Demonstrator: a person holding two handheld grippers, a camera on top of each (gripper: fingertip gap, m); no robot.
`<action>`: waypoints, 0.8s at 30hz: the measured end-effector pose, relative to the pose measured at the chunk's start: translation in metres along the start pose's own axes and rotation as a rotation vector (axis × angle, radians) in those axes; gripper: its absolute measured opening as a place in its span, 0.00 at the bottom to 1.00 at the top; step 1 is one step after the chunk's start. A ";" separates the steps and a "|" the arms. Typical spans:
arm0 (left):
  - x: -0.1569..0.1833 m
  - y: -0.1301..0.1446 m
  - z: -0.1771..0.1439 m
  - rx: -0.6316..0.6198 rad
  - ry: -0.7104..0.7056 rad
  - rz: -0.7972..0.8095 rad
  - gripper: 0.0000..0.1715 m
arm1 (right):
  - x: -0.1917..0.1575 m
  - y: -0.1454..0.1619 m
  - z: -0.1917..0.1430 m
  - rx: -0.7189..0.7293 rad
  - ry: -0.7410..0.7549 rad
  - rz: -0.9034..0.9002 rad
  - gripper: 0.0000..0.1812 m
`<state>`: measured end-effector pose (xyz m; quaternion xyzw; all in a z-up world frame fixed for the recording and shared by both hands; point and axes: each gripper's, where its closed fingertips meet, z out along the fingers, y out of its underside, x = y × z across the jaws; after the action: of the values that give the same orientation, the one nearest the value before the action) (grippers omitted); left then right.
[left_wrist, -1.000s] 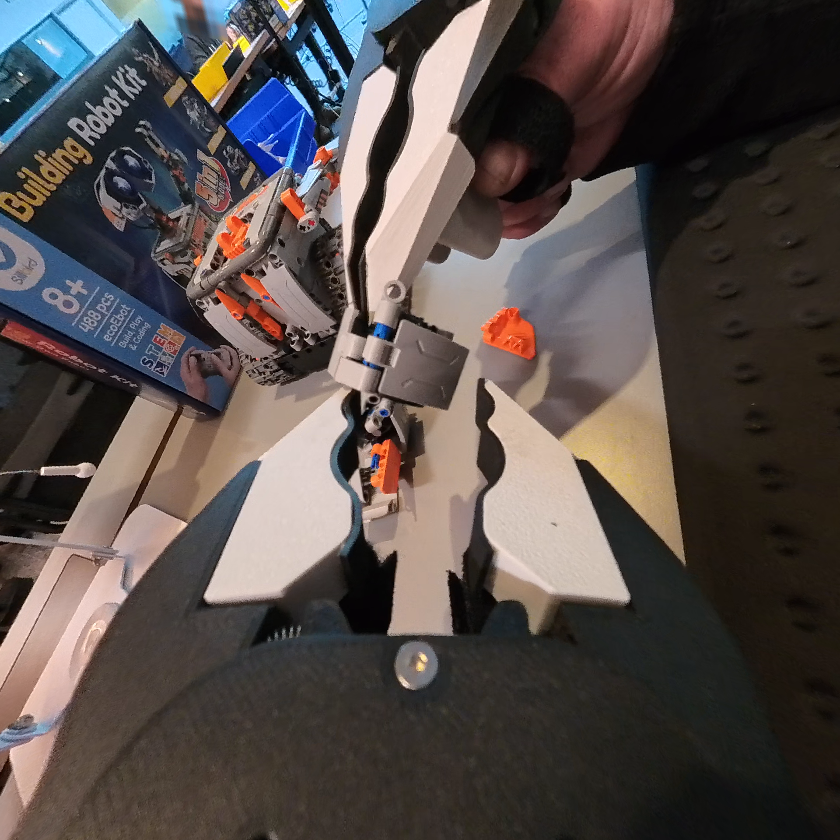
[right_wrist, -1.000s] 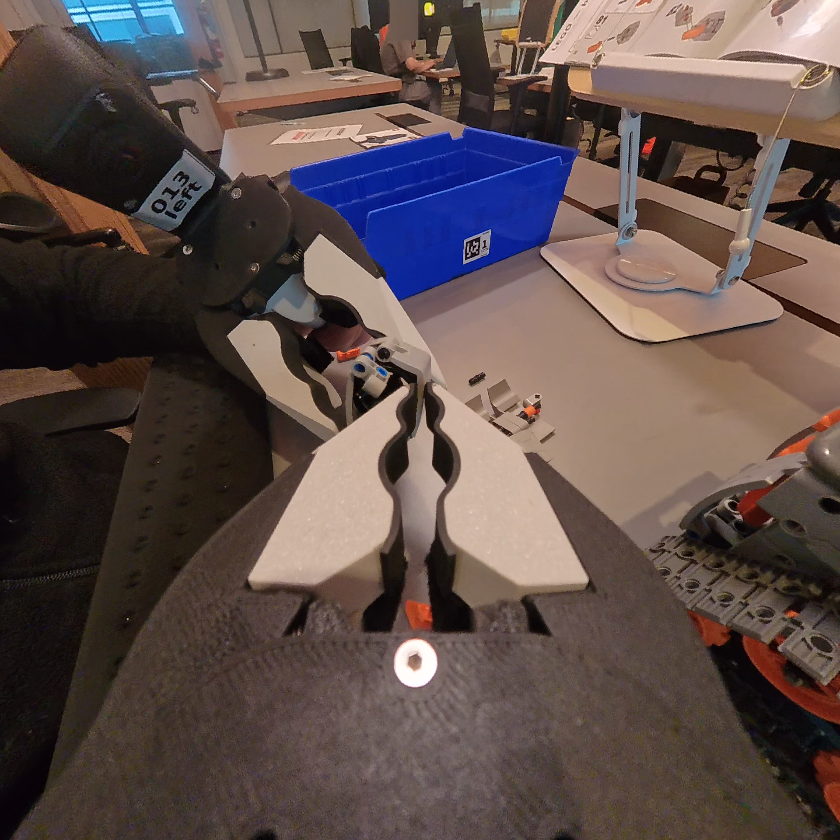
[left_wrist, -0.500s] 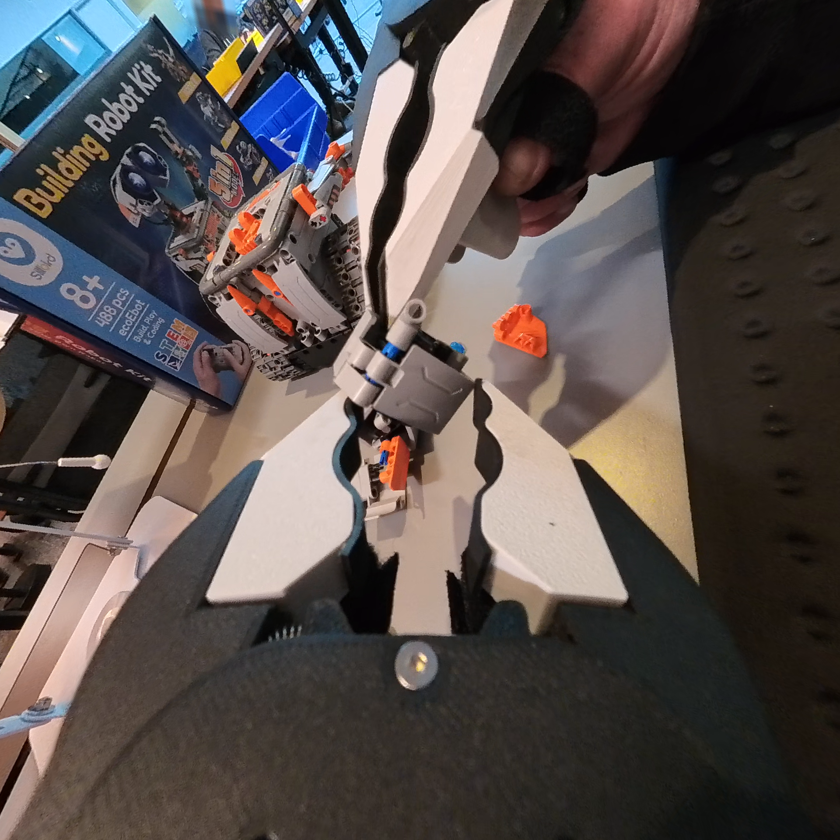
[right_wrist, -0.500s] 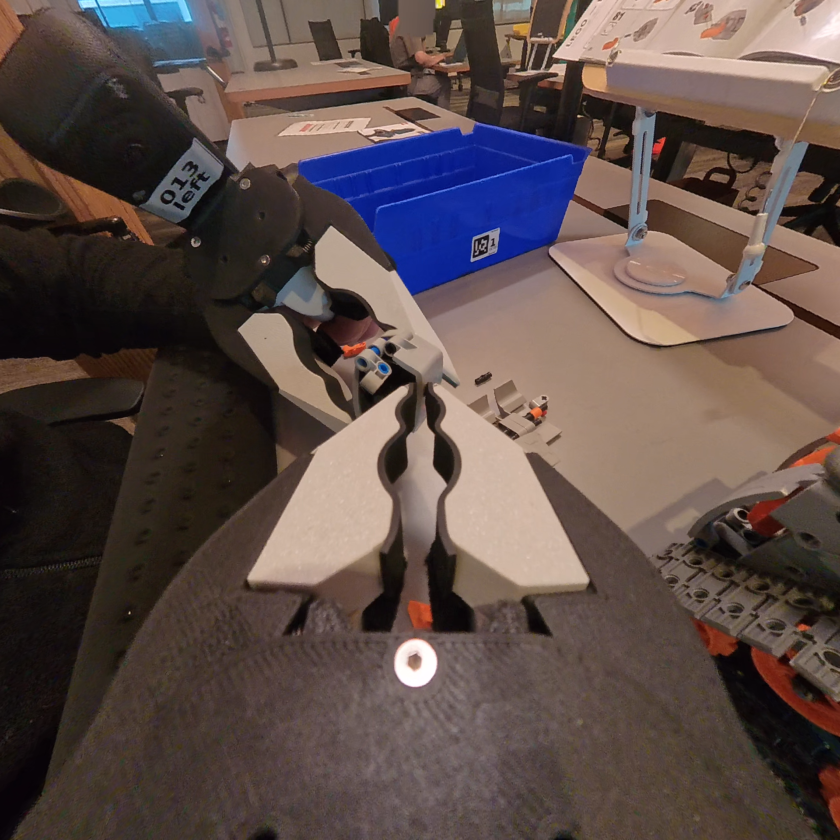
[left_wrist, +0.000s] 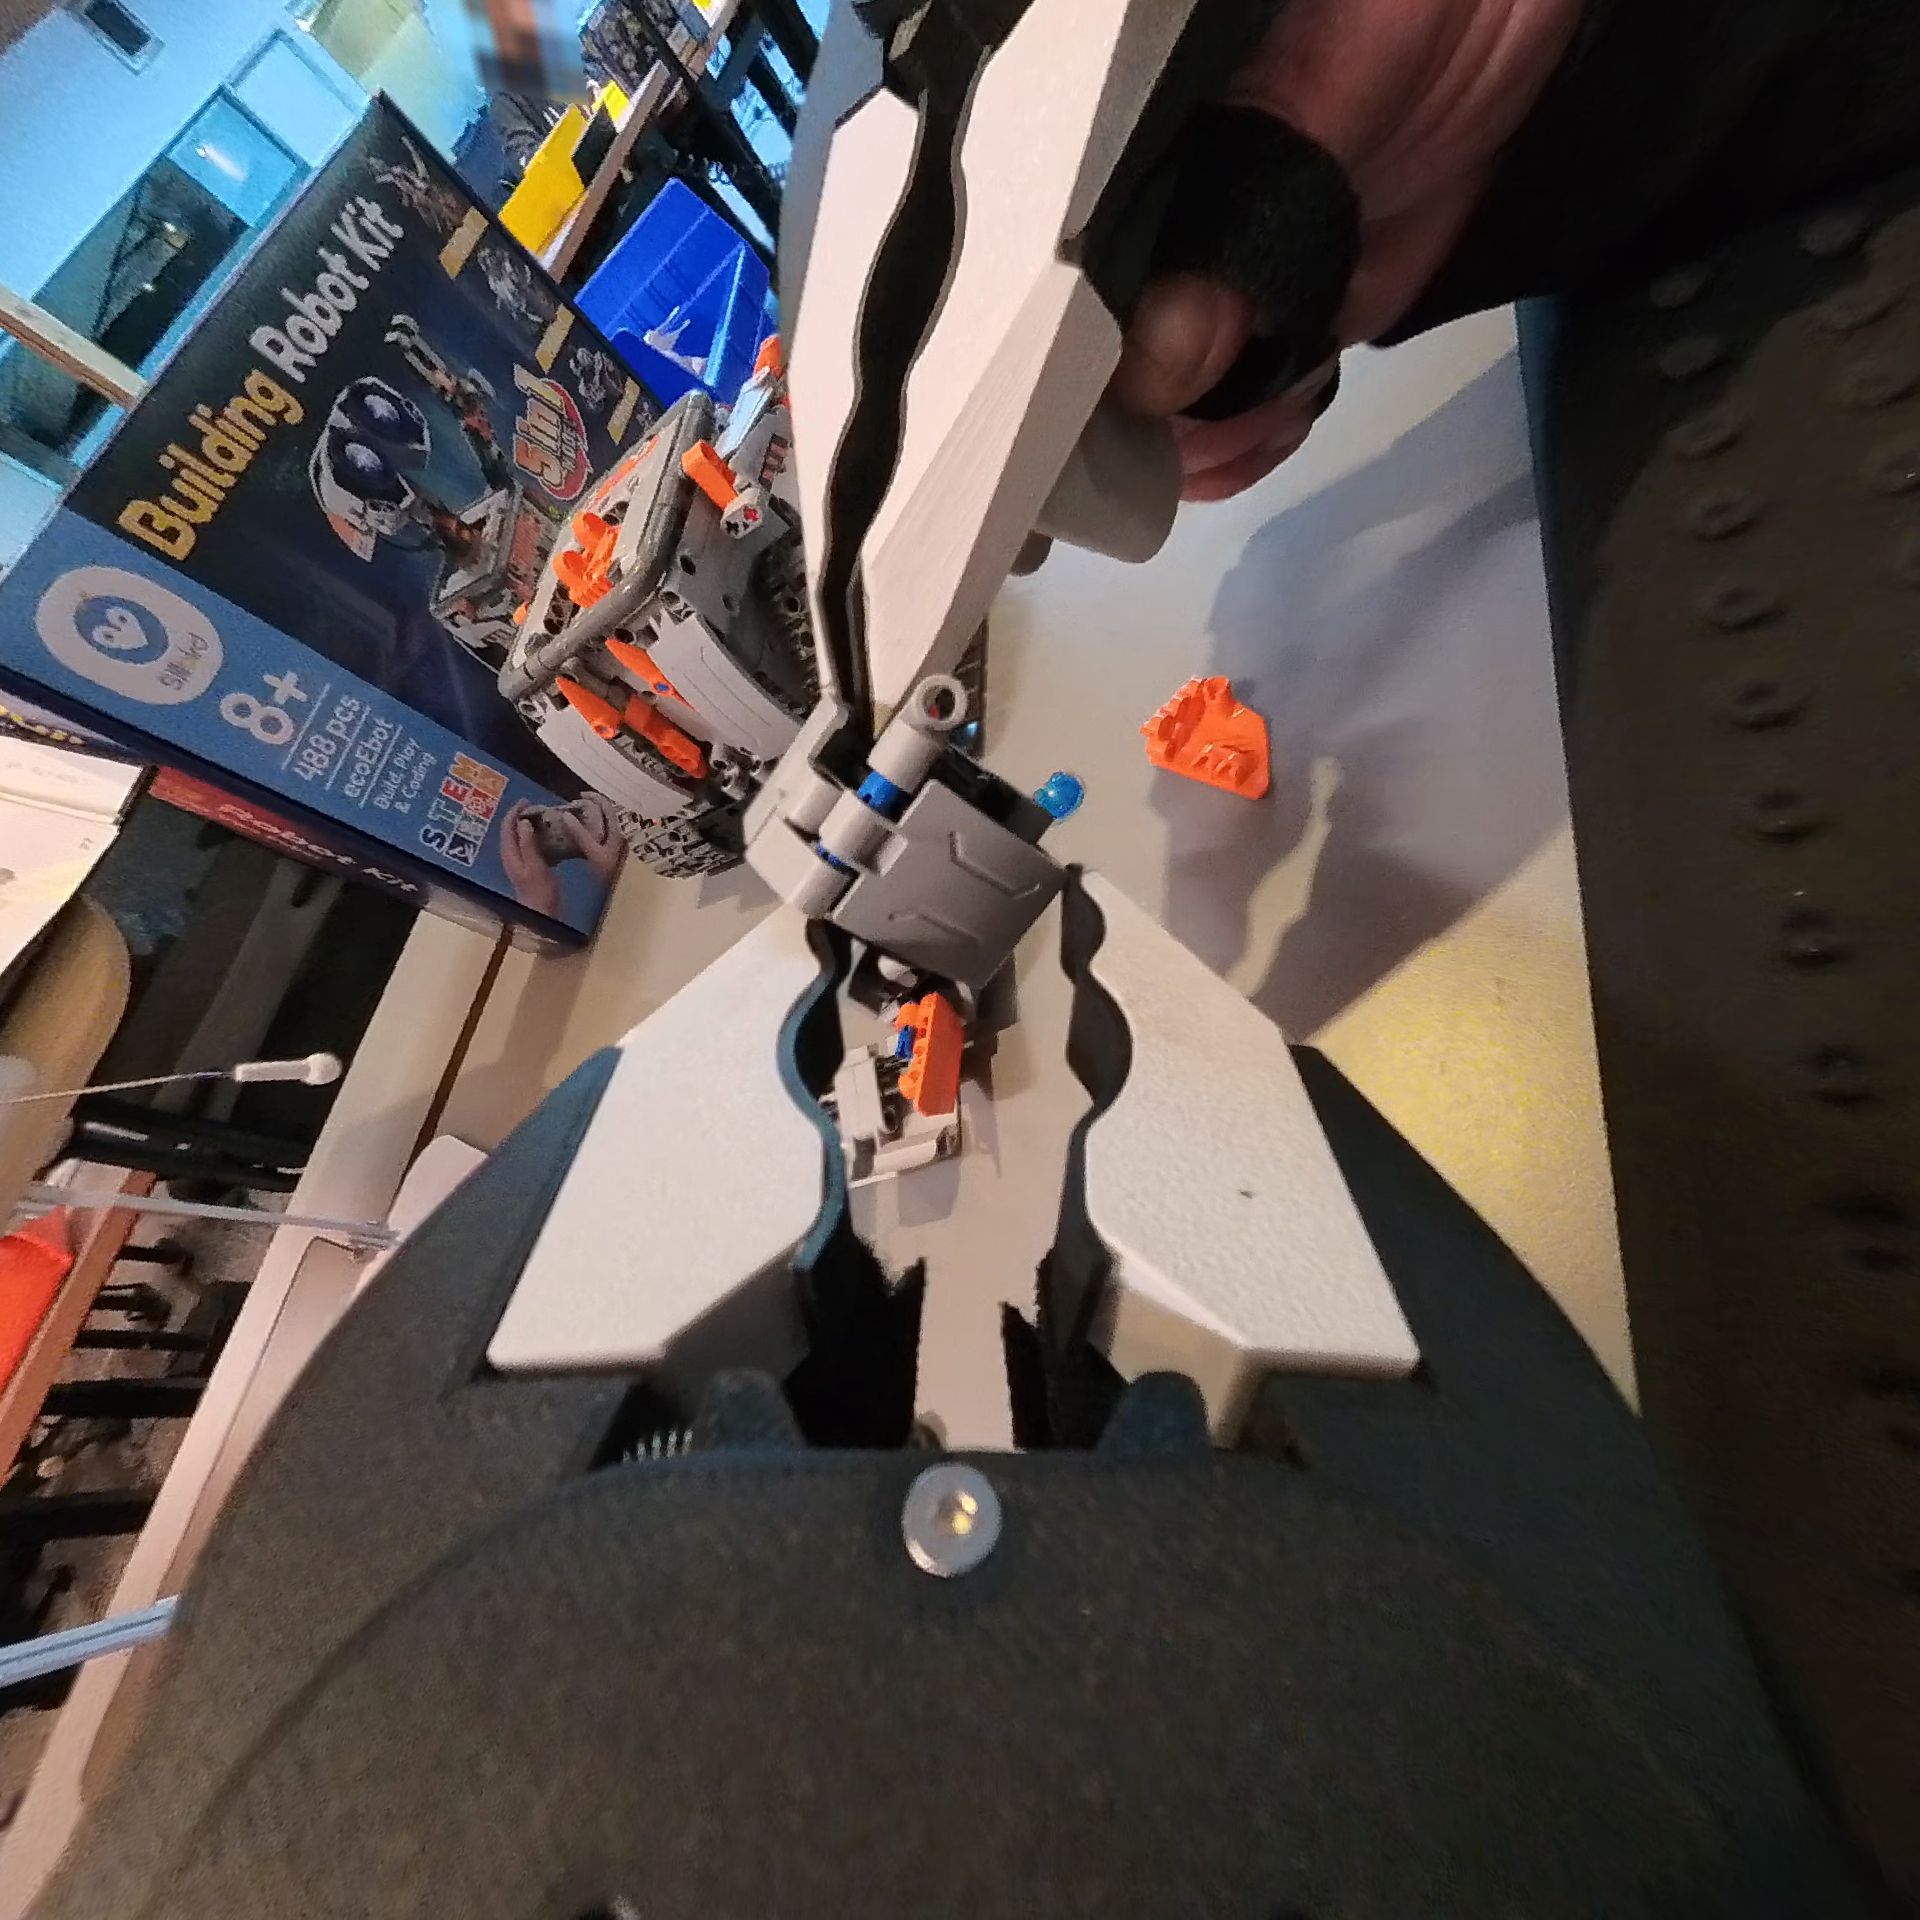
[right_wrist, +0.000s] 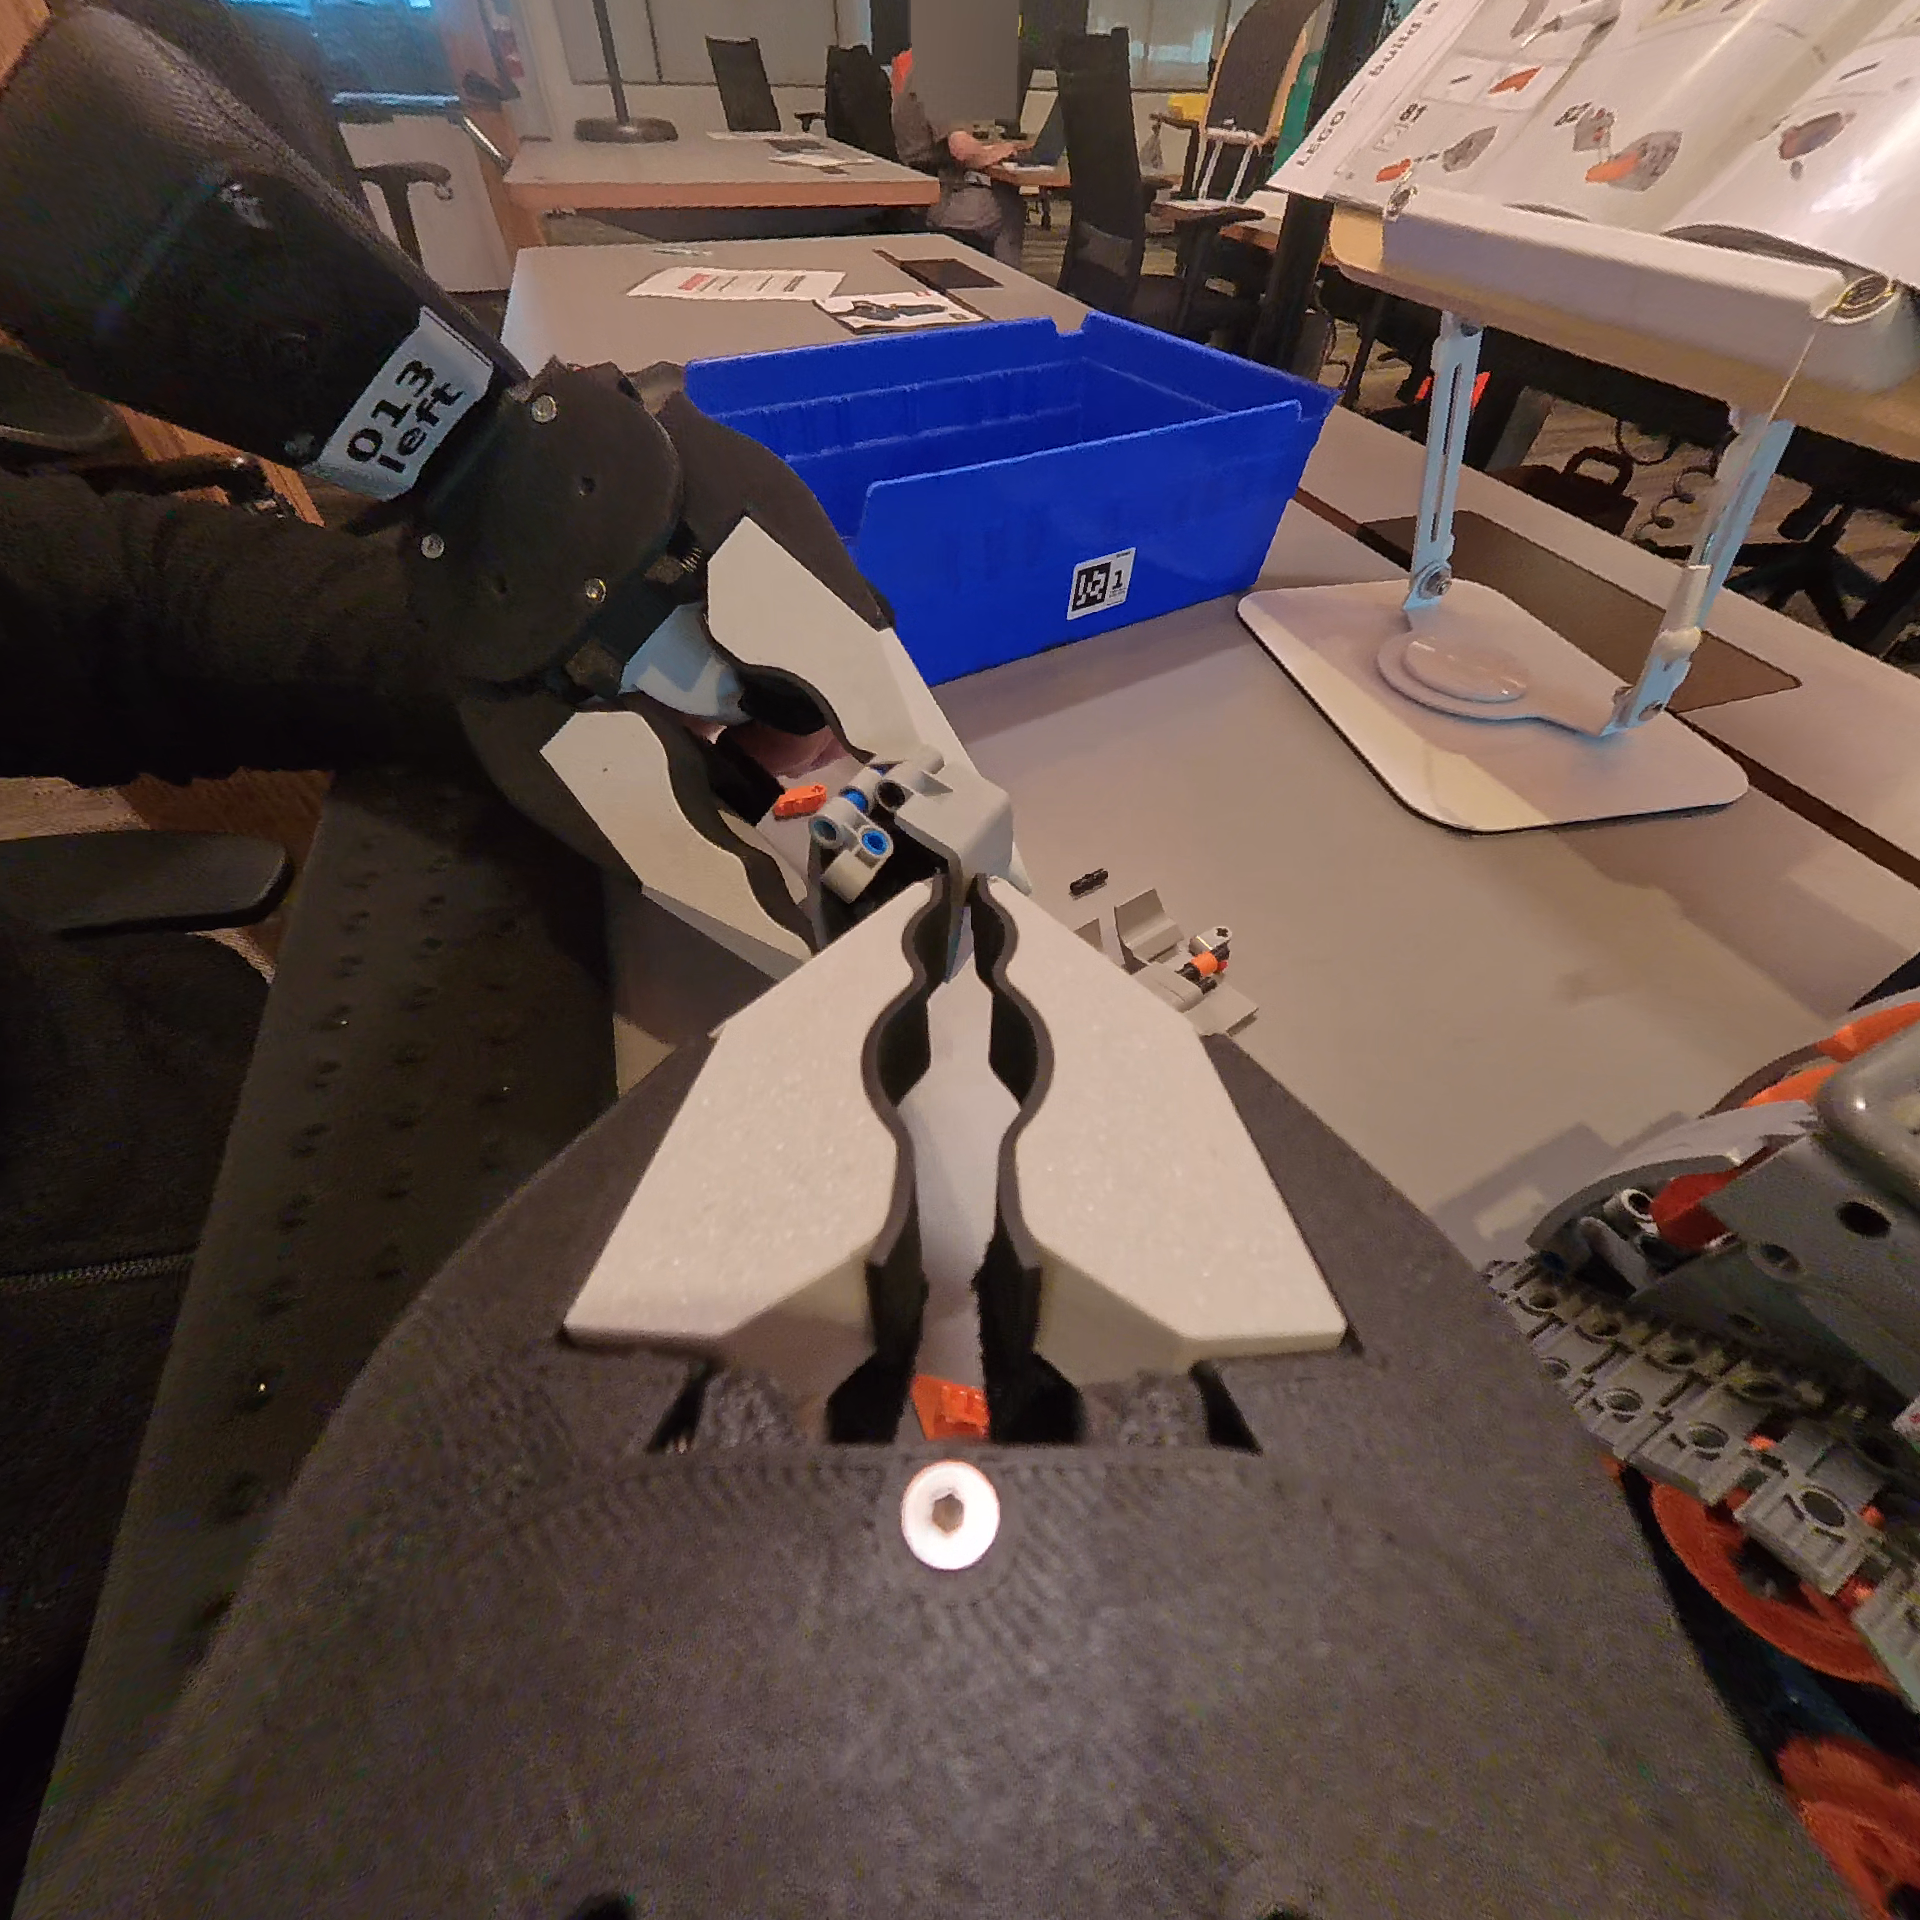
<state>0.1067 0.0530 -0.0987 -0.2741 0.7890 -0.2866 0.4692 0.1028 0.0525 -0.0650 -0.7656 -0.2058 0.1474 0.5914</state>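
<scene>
Pale grey bench. Directly on it: a blue bin at the far side; the white base of a document stand to its right; a cluster of small grey and orange brick parts mid-surface; a tracked brick model; a kit box; one loose orange piece.

The left hand-held gripper is held with its jaws parted. The right hand-held gripper is pinched nearly closed at the tips on a grey part, tip to tip with the left one.
</scene>
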 end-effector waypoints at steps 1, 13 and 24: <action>0.000 0.001 0.000 -0.006 -0.004 0.008 0.22 | 0.000 0.001 0.000 -0.004 0.001 -0.002 0.00; -0.005 -0.012 -0.009 0.138 0.119 -0.238 0.22 | 0.001 -0.014 -0.009 0.084 0.016 -0.023 0.04; -0.006 -0.024 -0.018 0.235 0.119 -0.203 0.22 | -0.029 -0.020 -0.002 0.122 -0.173 0.033 0.24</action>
<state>0.0966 0.0442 -0.0710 -0.2783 0.7447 -0.4387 0.4189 0.0752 0.0410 -0.0461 -0.7158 -0.2342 0.2350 0.6145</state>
